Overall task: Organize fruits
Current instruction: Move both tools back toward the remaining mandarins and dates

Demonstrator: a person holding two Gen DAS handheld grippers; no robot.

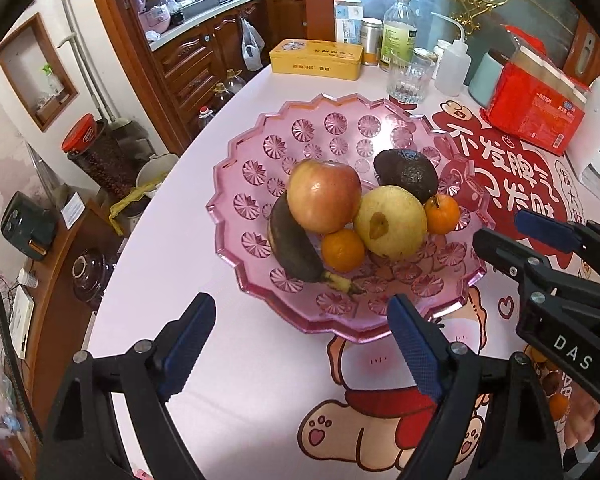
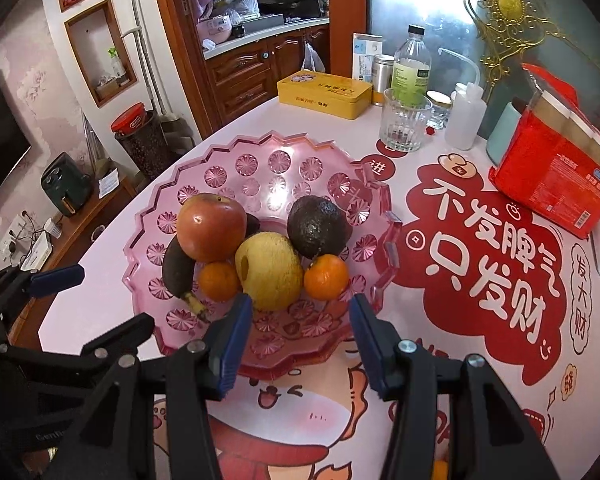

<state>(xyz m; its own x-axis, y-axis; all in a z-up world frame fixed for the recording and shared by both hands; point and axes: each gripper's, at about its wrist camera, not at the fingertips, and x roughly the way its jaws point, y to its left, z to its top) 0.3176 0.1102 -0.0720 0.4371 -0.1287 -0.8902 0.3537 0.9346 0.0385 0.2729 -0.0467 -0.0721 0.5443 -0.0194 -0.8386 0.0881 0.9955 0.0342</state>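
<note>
A pink glass fruit plate (image 1: 255,160) (image 2: 267,168) holds a red apple (image 1: 324,196) (image 2: 211,227), a yellow pear (image 1: 391,222) (image 2: 268,271), a dark avocado (image 1: 406,174) (image 2: 318,227), a blackened banana (image 1: 291,246) (image 2: 177,270) and two small oranges (image 1: 343,250) (image 1: 442,214) (image 2: 218,281) (image 2: 326,277). My left gripper (image 1: 302,320) is open and empty just in front of the plate. My right gripper (image 2: 300,320) is open and empty at the plate's near rim; it also shows in the left wrist view (image 1: 512,232).
At the back of the table stand a yellow tin (image 1: 316,60), a glass tumbler (image 1: 410,78), a bottle (image 1: 398,32), a squeeze bottle (image 1: 454,62) and a red packet (image 1: 540,104). The table's left edge drops to a cabinet and floor clutter.
</note>
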